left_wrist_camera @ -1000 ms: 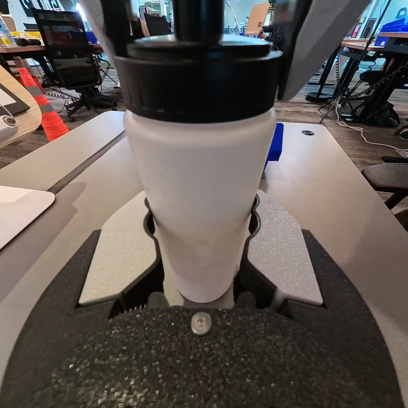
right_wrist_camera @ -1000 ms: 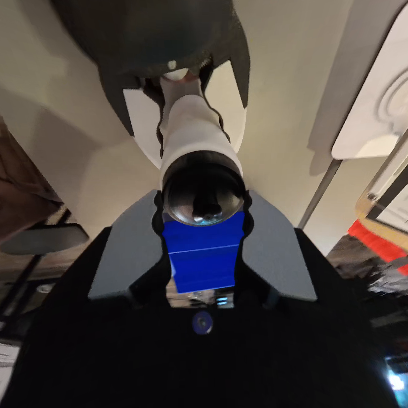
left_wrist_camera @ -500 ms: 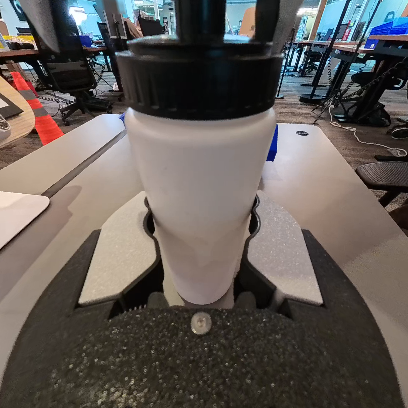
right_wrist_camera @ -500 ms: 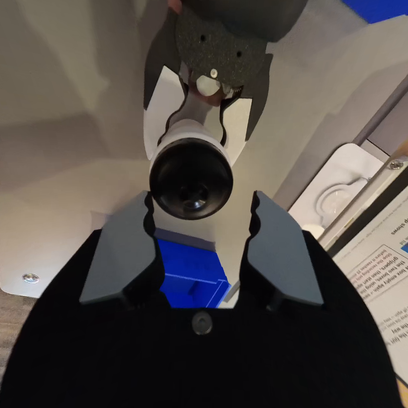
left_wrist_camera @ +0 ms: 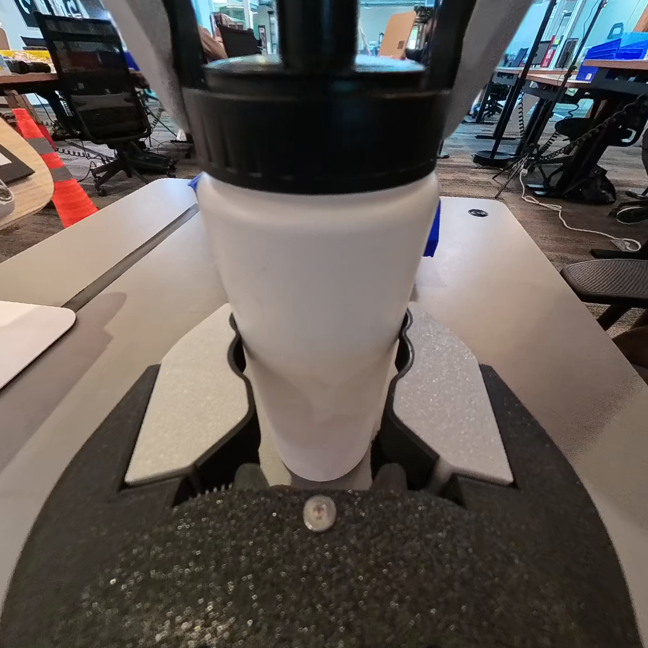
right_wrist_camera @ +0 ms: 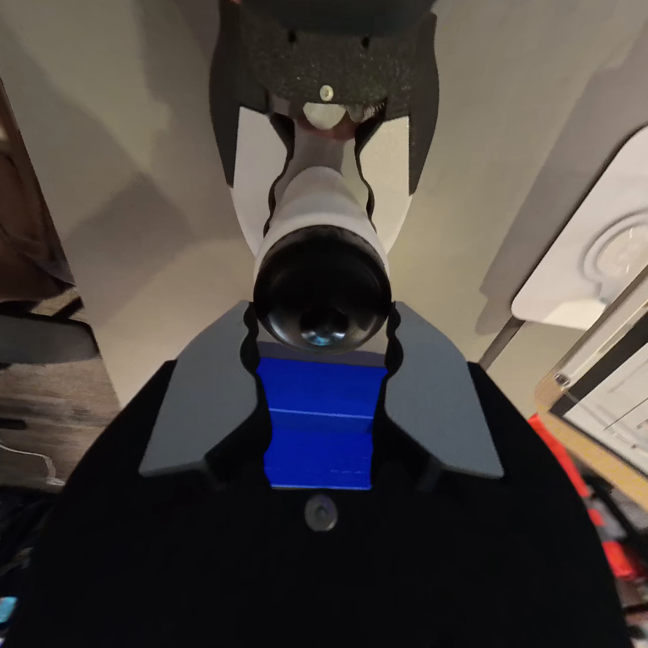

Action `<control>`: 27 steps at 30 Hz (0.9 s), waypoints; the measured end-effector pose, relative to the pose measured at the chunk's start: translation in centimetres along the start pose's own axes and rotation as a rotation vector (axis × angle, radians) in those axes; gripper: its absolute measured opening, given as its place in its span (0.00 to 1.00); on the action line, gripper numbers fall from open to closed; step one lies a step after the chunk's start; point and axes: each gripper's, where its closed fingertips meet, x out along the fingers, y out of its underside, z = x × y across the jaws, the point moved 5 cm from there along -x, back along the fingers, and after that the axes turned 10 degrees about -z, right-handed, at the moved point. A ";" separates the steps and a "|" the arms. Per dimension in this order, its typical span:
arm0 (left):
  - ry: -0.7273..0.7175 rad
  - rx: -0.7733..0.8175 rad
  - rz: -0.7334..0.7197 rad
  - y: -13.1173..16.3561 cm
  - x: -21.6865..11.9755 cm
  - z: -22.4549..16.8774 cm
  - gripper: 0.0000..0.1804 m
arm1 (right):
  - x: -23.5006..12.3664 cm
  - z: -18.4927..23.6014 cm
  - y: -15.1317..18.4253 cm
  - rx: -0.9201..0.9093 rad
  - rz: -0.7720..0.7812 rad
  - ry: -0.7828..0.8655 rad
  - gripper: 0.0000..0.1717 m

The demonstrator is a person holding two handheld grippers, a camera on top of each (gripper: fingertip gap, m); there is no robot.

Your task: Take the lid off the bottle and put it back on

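My left gripper (left_wrist_camera: 319, 336) has pale grey fingers (left_wrist_camera: 196, 396) with wavy black inner edges on a speckled black base, a silver screw (left_wrist_camera: 319, 513) centred behind them. My right gripper's (right_wrist_camera: 321, 336) fingers look darker grey.

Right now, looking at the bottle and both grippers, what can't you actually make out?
- Left wrist view: the white bottle hides the blue object behind it.
- Left wrist view: the right gripper's fingers beside the black lid run off the top edge.
- Right wrist view: the lid hides the bottle's neck, so how far it is screwed on is unclear.
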 end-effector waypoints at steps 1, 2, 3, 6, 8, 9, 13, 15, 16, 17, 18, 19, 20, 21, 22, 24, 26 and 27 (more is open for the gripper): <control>0.000 0.006 0.002 0.0 0.1 -0.1 0.47 | 0.0 0.2 0.0 0.052 0.018 0.009 0.41; -0.001 0.010 0.005 0.0 0.1 -0.1 0.47 | 0.0 0.4 0.1 0.106 0.035 0.018 0.41; 0.001 0.011 0.006 0.0 0.1 -0.2 0.47 | 0.0 0.5 0.0 0.165 0.048 0.028 0.41; 0.002 0.003 0.006 0.0 0.1 -0.1 0.47 | 0.0 0.5 -0.2 0.305 0.049 0.043 0.41; 0.000 -0.004 0.003 0.0 0.0 0.0 0.47 | 0.1 0.2 -0.3 0.375 0.046 0.045 0.41; -0.001 -0.005 0.003 0.0 0.0 0.0 0.47 | 0.1 0.2 -0.4 0.390 0.047 0.046 0.41; -0.001 -0.002 0.004 0.0 0.1 0.0 0.47 | 0.1 0.2 -0.6 0.442 0.074 0.050 0.41; -0.004 0.003 0.005 0.0 0.1 -0.1 0.47 | 0.1 0.2 -0.6 0.405 0.083 0.051 0.42; -0.002 0.005 0.005 0.0 0.1 -0.1 0.47 | 0.1 0.2 -0.6 0.347 0.064 0.048 0.42; -0.002 0.008 0.006 0.0 0.2 -0.1 0.47 | 0.1 0.2 -0.6 0.253 0.045 0.048 0.42; -0.002 0.010 0.007 0.0 0.2 -0.2 0.47 | 0.1 0.2 -0.4 0.158 0.038 0.068 0.46; -0.002 0.010 0.007 0.0 0.2 -0.2 0.47 | 0.0 0.2 -0.1 0.054 0.034 0.079 0.52; 0.000 0.008 0.006 0.0 0.2 -0.2 0.47 | 0.0 0.2 0.3 -0.056 0.020 0.098 0.54; 0.002 0.004 0.002 0.0 0.1 -0.1 0.47 | -0.1 0.1 0.8 -0.169 0.013 0.127 0.51; 0.004 0.001 -0.001 0.0 0.1 -0.1 0.47 | -0.1 0.2 1.4 -0.264 0.002 0.132 0.50; 0.008 0.002 -0.003 0.0 0.1 -0.1 0.47 | 0.0 0.2 1.7 -0.317 -0.079 0.125 0.51; 0.011 0.004 -0.004 0.0 0.1 -0.2 0.47 | -0.1 0.0 1.6 -0.294 -0.125 0.081 0.49; 0.011 0.004 -0.005 0.0 0.1 -0.2 0.47 | -0.2 -0.3 1.6 -0.301 -0.138 0.081 0.49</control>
